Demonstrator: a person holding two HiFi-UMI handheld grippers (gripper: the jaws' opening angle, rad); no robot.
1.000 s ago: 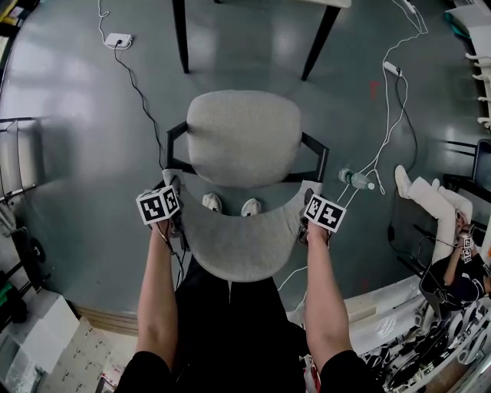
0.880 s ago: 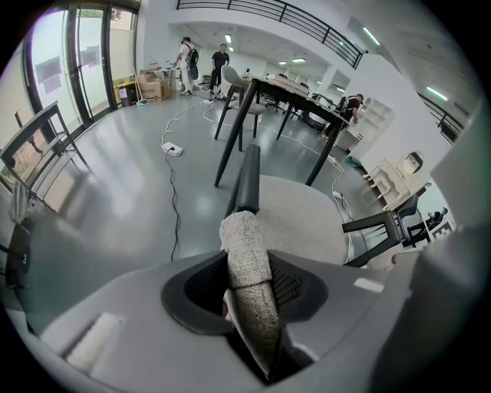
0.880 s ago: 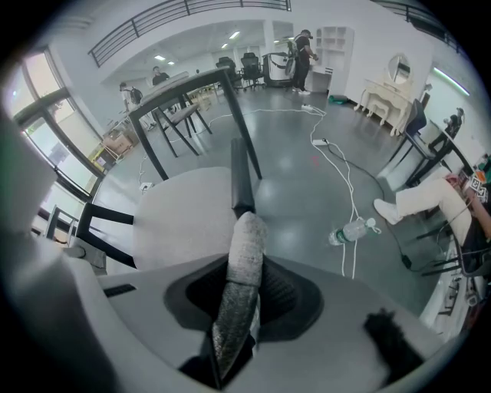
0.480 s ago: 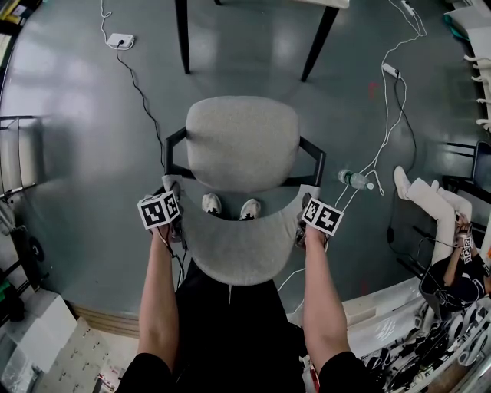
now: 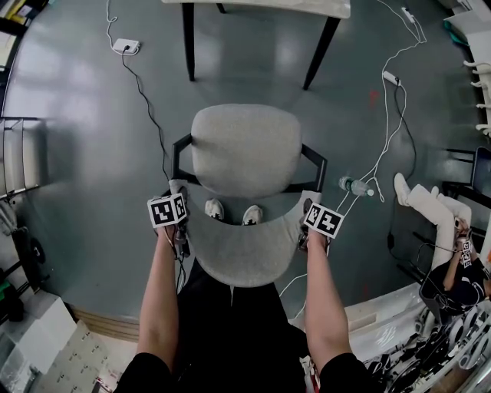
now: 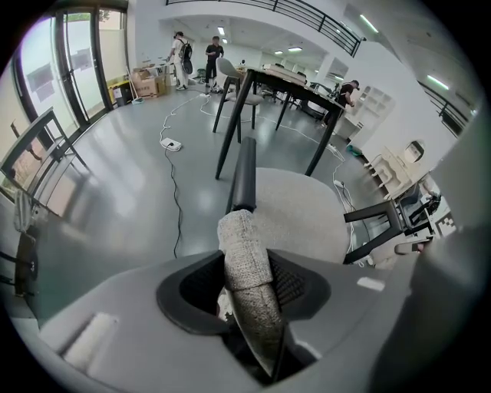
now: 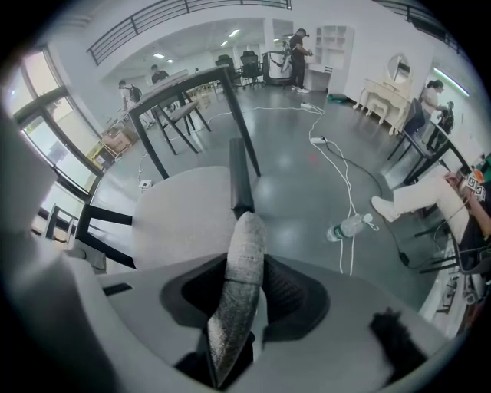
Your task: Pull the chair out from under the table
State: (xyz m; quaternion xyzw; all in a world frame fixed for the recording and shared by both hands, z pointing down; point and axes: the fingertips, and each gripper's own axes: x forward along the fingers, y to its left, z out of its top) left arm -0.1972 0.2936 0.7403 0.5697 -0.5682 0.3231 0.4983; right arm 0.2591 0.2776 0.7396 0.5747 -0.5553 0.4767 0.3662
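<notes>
My left tongs [image 6: 244, 295] and right tongs [image 7: 236, 307] have just been opening. Both stand spread, with the grey backrest [image 5: 238, 253] of the chair [image 5: 244, 157] edge-on between each pair, not pinched. The backrest runs left to right across the lower middle of the head view, with one pair of tongs at each end, neither nearer. Beyond it the seat [image 5: 245, 134] points toward the top edge, well apart from the tabletop [image 5: 268, 6]. I judge the chair is out; next, both tongs should lift clear.

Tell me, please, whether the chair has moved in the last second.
Yes, slightly: the chair has slid back, away from the table legs; the gap between them has grown.
</notes>
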